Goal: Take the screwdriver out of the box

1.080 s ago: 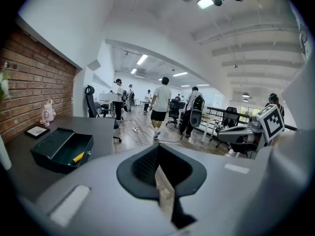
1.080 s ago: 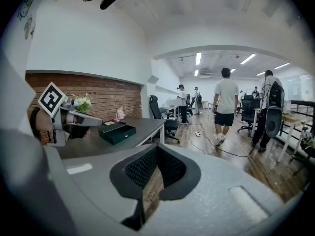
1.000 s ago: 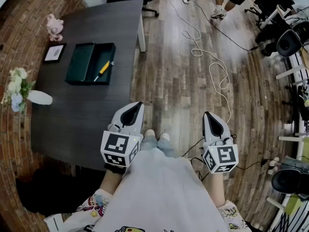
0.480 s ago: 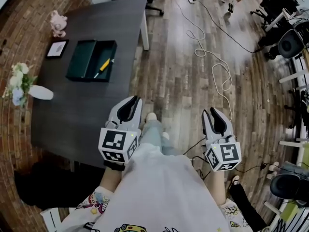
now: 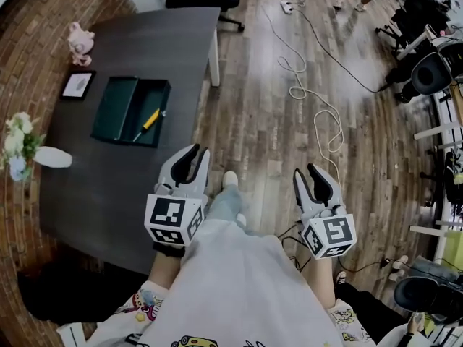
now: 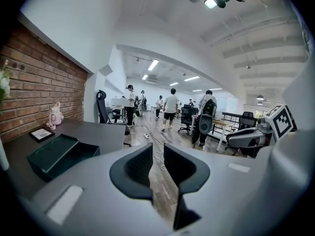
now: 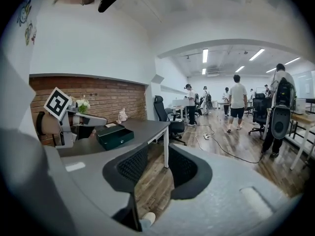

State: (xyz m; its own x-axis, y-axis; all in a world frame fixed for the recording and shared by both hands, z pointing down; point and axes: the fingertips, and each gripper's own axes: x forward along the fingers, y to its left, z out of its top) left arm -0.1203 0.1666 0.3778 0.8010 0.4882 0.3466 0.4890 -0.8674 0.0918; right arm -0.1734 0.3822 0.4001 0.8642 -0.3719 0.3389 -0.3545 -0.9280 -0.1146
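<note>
Lying in open green box (image 5: 116,108) twd table's (image 5: 101,194) far edge: yellow-handled screwdriver (image 5: 148,122). L claw (image 5: 197,152), R claw (image 5: 307,171) just been opening, apart, nothing btwn.

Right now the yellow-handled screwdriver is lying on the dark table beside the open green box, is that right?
No. The yellow-handled screwdriver lies inside the open green box, not beside it; the box itself sits on the dark table. The head view shows it.

One box (image 5: 116,105); one screwdriver (image 5: 148,121); one vase (image 5: 52,157); one picture frame (image 5: 77,84); one pink figurine (image 5: 79,38); two claws: left claw (image 5: 194,151), right claw (image 5: 304,170)
</note>
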